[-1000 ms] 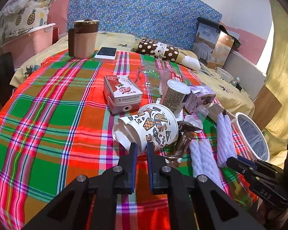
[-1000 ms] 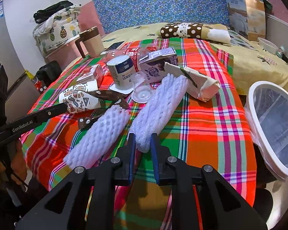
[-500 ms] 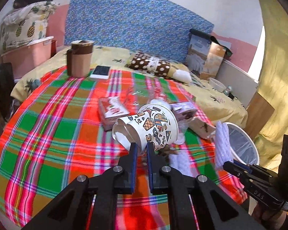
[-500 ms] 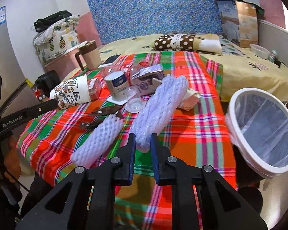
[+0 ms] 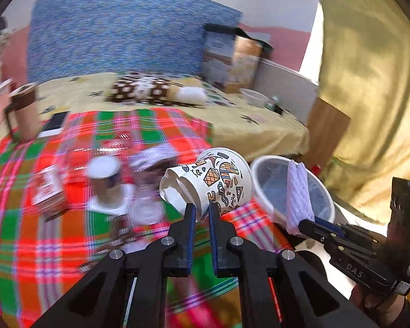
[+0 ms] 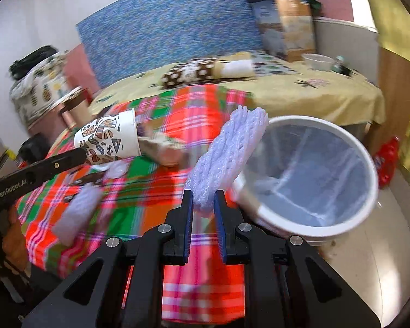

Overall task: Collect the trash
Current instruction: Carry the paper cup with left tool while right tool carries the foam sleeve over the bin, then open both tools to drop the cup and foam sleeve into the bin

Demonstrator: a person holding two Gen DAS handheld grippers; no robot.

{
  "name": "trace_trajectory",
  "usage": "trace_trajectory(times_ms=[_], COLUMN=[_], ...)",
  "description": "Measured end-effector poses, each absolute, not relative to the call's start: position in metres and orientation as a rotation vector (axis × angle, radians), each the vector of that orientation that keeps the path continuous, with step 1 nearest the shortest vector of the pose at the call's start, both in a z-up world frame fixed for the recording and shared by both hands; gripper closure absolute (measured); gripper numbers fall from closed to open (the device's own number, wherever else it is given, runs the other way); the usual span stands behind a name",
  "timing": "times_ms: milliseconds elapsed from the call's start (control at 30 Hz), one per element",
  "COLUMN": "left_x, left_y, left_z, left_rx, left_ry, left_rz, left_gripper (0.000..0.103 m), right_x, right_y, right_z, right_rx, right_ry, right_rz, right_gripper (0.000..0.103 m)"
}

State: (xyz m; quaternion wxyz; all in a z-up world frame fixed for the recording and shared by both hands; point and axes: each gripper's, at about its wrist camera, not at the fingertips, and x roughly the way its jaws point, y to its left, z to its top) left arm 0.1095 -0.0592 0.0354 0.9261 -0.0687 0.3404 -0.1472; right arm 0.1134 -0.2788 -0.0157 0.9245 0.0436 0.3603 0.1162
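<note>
Mid-carry: left gripper pinched a patterned paper cup, right gripper clamped a foam net sleeve; next, release over white bin off tablecloth's edge.

wide open bin mouth just beside the plaid surface edge, nothing across it but the tip of the foam net hanging over the near rim. bare floor free on the bin's right side. left half of the surface crowded: can, small box, carton, second foam net, blurred wrappers. paper cup held in the air close to the bin's left rim, narrowing the way in from that side.
</note>
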Motion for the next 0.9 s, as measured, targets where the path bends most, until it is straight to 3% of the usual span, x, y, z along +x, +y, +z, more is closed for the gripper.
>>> trace_trajectory(times_ms=[433,633,767,900], left_x=[0.154,0.168,0.170,0.172], left_y=[-0.176,-0.197,-0.205,-0.207], left_z=[0.011,-0.002,-0.005,-0.008], left_rx=[-0.027,-0.010,-0.003,-0.004], left_ry=[0.788,0.822,0.820,0.828], left_rz=[-0.507,-0.541,-0.556,-0.560], left_gripper=[0.094,0.093,0.093,0.092], right_x=[0.122,0.125,0.125,0.124], right_y=[-0.324,-0.337,-0.342,-0.346], right_z=[-0.032,-0.034,-0.033,-0.033], right_rx=[0.148,0.171,0.183,0.189], right_ry=[0.816,0.825,0.815,0.807], right_rz=[0.127,0.109,0.099,0.079], right_gripper=[0.084,0.080,0.070,0.070])
